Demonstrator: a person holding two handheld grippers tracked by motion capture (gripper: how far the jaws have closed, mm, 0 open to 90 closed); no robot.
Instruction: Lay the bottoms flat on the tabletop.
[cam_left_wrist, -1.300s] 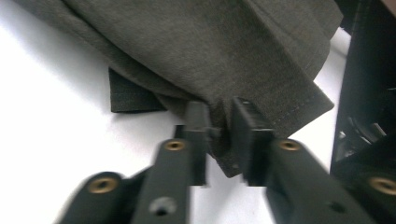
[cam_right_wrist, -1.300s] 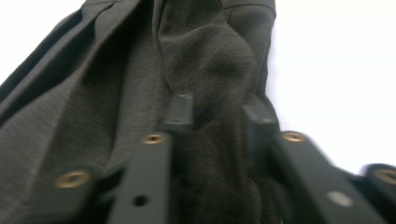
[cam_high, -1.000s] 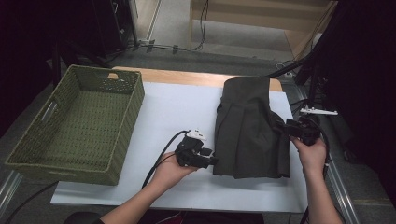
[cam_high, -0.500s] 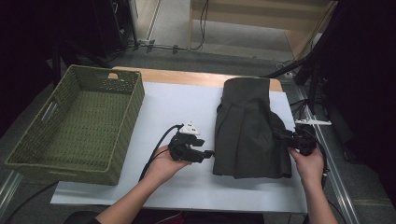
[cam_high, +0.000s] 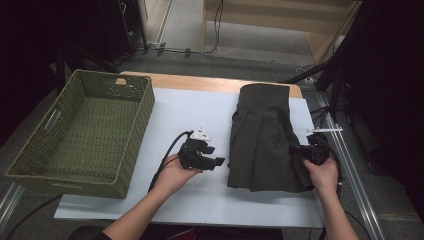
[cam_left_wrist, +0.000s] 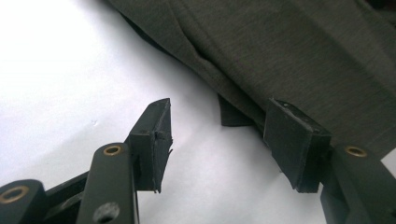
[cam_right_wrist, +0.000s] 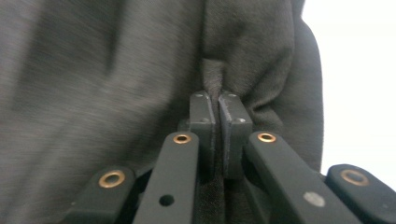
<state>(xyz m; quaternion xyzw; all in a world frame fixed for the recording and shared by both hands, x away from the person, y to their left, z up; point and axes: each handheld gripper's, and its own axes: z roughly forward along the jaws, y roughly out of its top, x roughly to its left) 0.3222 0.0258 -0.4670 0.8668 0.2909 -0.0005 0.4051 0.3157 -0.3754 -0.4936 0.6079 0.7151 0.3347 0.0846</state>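
Note:
A dark grey folded garment (cam_high: 262, 137) lies on the white table cover, right of centre. My right gripper (cam_high: 300, 150) is at its right edge, jaws shut on a pinch of the fabric (cam_right_wrist: 217, 88). My left gripper (cam_high: 220, 162) rests on the table just left of the garment's lower left edge. Its jaws stand open, and the garment's edge (cam_left_wrist: 243, 93) lies just beyond the pads (cam_left_wrist: 156, 133), untouched.
A green woven basket (cam_high: 80, 132) stands at the left of the table. The white cover (cam_high: 190, 115) lies bare between basket and garment. A metal rail (cam_high: 350, 165) runs along the table's right side. Cables lie on the floor behind.
The right gripper slid down the garment's right edge and inward, pinching fabric. The left gripper drifted slightly away from the garment, then back toward its left edge.

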